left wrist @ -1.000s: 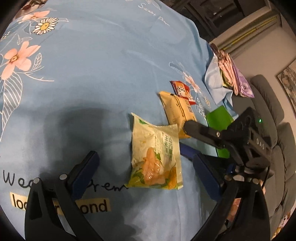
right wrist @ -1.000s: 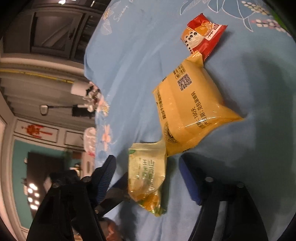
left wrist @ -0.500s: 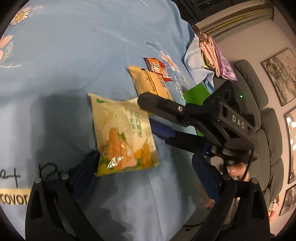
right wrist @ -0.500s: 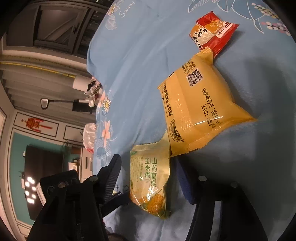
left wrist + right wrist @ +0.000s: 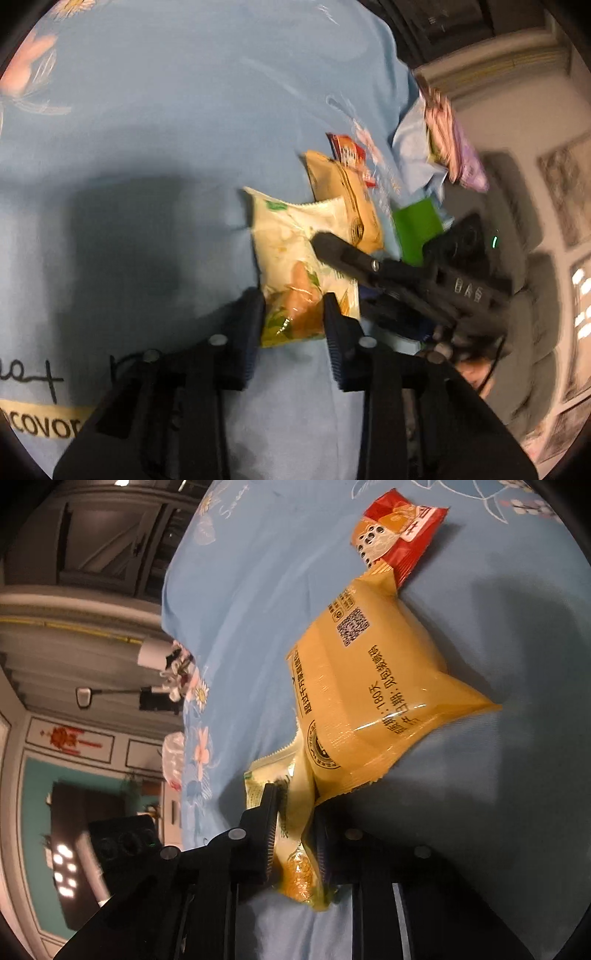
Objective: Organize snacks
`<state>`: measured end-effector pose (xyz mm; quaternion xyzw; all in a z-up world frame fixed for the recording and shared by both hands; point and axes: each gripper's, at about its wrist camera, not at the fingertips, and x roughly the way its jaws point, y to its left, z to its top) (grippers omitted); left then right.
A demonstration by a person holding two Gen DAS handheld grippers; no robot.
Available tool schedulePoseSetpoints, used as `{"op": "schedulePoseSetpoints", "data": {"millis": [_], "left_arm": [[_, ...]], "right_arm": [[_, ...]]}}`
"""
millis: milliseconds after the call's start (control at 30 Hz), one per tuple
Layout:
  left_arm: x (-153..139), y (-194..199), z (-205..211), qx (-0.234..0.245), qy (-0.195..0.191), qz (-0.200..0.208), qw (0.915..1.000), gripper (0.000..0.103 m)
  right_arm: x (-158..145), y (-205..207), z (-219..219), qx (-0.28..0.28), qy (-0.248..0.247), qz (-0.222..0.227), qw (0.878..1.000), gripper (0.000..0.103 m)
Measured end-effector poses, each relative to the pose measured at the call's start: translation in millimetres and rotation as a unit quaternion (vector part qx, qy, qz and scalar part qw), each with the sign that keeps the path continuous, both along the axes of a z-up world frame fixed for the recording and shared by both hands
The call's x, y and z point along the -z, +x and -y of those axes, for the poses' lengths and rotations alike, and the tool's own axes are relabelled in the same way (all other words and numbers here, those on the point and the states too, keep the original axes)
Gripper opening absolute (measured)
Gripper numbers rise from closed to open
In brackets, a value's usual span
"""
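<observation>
A pale yellow-green snack pack (image 5: 291, 258) lies on the blue flowered tablecloth (image 5: 166, 110). My left gripper (image 5: 293, 314) is shut on its near end. My right gripper (image 5: 295, 827) is shut on the same pack (image 5: 291, 853) from the right side; it shows in the left wrist view (image 5: 388, 273) as a black body lying over the pack. An orange-yellow pack (image 5: 373, 701) lies just beyond, its edge over the pale pack, also seen in the left wrist view (image 5: 343, 195). A small red pack (image 5: 399, 546) lies behind that.
Several pink and purple packs (image 5: 450, 144) stand on a pale blue cloth bundle at the table's far right edge. A green flat item (image 5: 417, 229) lies near the edge. A grey sofa (image 5: 517, 206) stands beyond the table.
Both grippers have closed from wide open onto the pale yellow-green pack. The left gripper moved forward over its near end; the right came in from the side.
</observation>
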<state>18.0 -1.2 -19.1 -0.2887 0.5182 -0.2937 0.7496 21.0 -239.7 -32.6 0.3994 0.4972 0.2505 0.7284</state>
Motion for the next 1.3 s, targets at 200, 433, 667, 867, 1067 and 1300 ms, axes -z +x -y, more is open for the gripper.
{"op": "schedulePoseSetpoints", "data": {"millis": [200, 433, 667, 867, 1067, 1300], "left_arm": [[-17, -14, 14, 0.0, 0.059, 0.035, 0.9977, 0.027], [-56, -32, 27, 0.028, 0.049, 0.084, 0.9948, 0.024], [-116, -49, 85, 0.081, 0.04, 0.156, 0.9836, 0.022], [-140, -57, 175, 0.161, 0.034, 0.18, 0.9698, 0.021], [-121, -55, 277, 0.228, 0.068, 0.164, 0.9574, 0.021], [-112, -58, 295, 0.208, 0.123, 0.189, 0.9519, 0.075]], "right_arm": [[-6, -8, -1, 0.013, -0.01, 0.021, 1.0, 0.02], [-46, -29, 6, 0.01, -0.031, 0.069, 0.997, 0.02], [-124, -71, 53, 0.051, -0.053, 0.164, 0.984, 0.02], [-149, -108, 131, 0.13, -0.048, 0.177, 0.974, 0.02], [-141, -134, 208, 0.221, -0.093, 0.145, 0.96, 0.02], [-115, -134, 257, 0.286, -0.172, 0.055, 0.941, 0.043]]}}
